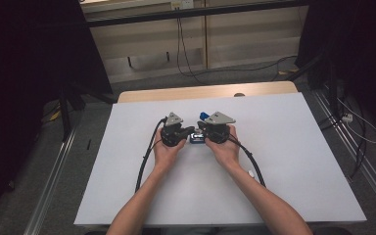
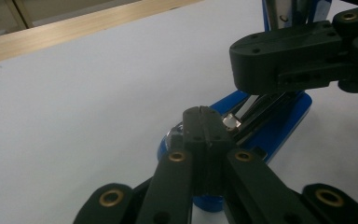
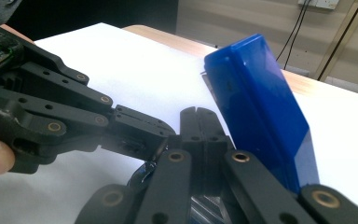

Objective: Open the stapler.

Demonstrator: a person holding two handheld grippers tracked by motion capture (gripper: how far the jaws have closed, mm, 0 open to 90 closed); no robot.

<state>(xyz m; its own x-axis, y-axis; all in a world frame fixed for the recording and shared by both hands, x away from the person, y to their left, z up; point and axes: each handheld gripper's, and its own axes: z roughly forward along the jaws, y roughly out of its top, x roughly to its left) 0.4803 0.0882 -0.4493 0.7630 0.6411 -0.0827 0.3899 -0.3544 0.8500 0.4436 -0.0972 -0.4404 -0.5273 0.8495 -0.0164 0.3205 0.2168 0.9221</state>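
A blue stapler (image 1: pixel 196 139) lies opened at the middle of the white table (image 1: pixel 284 147), between my two grippers. Its lid (image 3: pixel 256 102) stands tilted up, and its blue base with the metal staple rail (image 2: pixel 279 126) lies flat. In the left gripper view my left gripper (image 2: pixel 200 111) is shut, with its tips just above the near end of the rail. My right gripper (image 3: pixel 197 111) is shut too, right beside the raised lid. In the high view the left gripper (image 1: pixel 190 131) and the right gripper (image 1: pixel 200 131) point at each other over the stapler, tips almost meeting.
A wooden strip (image 1: pixel 205 91) runs along the table's far edge. Black cables (image 1: pixel 144 161) trail from both grippers toward the near edge. Dark stands and loose cables (image 1: pixel 357 127) are on the floor to either side.
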